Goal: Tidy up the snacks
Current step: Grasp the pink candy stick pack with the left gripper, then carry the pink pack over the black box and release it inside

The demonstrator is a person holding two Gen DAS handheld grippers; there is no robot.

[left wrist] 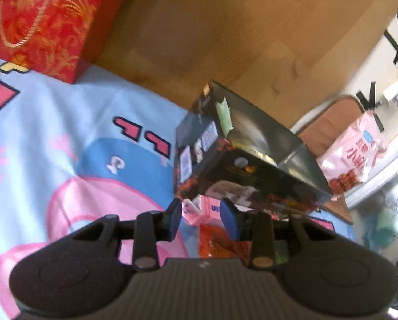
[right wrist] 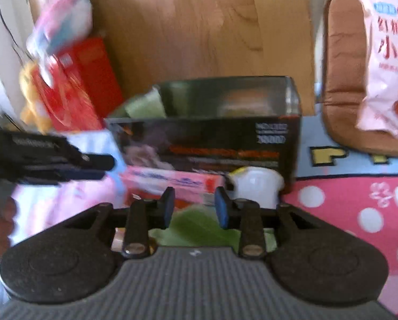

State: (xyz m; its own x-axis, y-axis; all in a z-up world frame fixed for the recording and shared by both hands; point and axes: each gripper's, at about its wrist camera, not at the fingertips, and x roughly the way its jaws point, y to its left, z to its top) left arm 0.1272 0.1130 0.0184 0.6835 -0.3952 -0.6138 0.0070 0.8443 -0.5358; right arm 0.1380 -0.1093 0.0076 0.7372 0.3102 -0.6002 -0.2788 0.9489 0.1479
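A black open-topped box point(left wrist: 241, 157) stands on the cartoon-print cloth point(left wrist: 65, 133); it also shows in the right wrist view point(right wrist: 207, 138) with a green packet point(right wrist: 145, 106) inside. My left gripper point(left wrist: 200, 217) is open just before the box, over a pink snack packet point(left wrist: 199, 208) and an orange-red packet point(left wrist: 220, 242). My right gripper point(right wrist: 193, 208) is open, above a green packet point(right wrist: 199, 226), near a pink packet point(right wrist: 172, 184) and a white cup point(right wrist: 257, 186). The left gripper point(right wrist: 65, 160) shows at the left of the right wrist view.
A red and gold gift bag point(left wrist: 39, 18) stands at the far left. A large pink snack bag point(left wrist: 353, 154) leans on a brown cushion point(right wrist: 340, 80) to the right. A wooden panel point(left wrist: 225, 26) is behind the box. Red packets point(right wrist: 73, 85) lie left of the box.
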